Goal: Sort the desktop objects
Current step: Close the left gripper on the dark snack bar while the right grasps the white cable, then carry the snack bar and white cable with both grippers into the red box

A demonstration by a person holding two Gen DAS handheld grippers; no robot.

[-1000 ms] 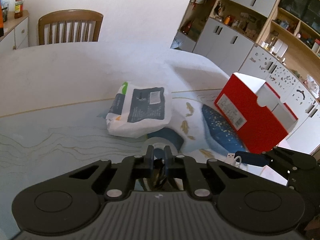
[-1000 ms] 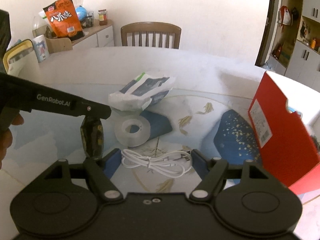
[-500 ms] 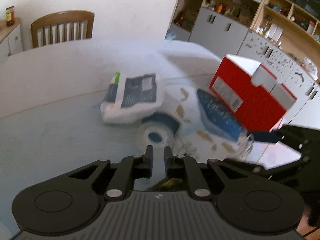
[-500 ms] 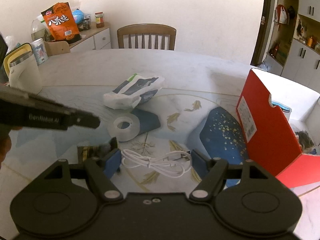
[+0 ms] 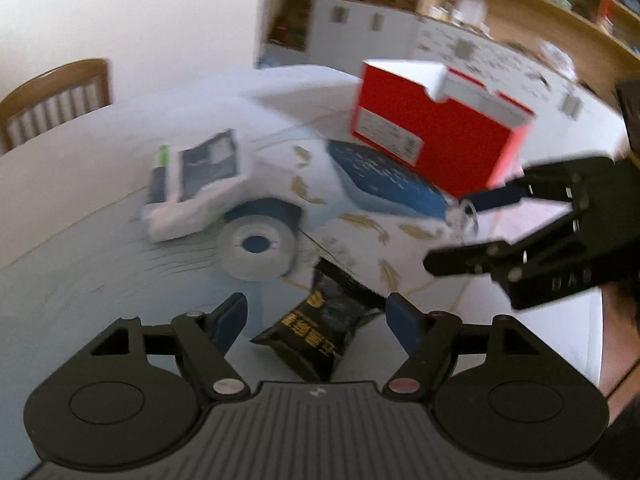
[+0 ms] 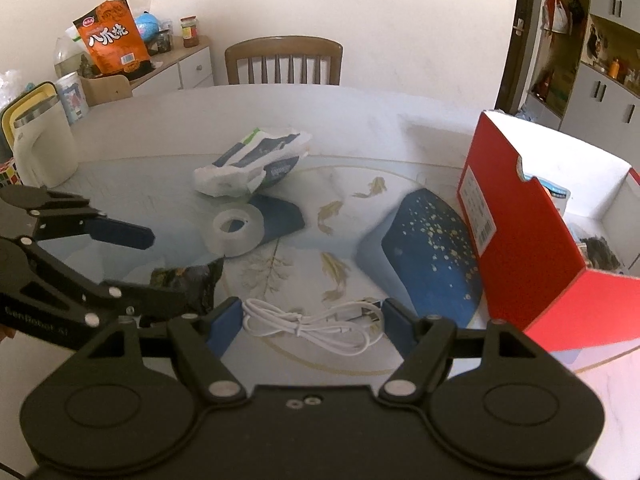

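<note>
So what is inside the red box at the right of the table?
Through the open side of the red box, the right wrist view shows a light blue packet near the back and something dark lower down. The red wall covers the rest of the inside.

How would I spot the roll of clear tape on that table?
Start at the tall red box and look left across the table. Past the dark blue patch lies the clear tape roll, just before a crumpled white bag. It is the only ring-shaped thing.
</note>
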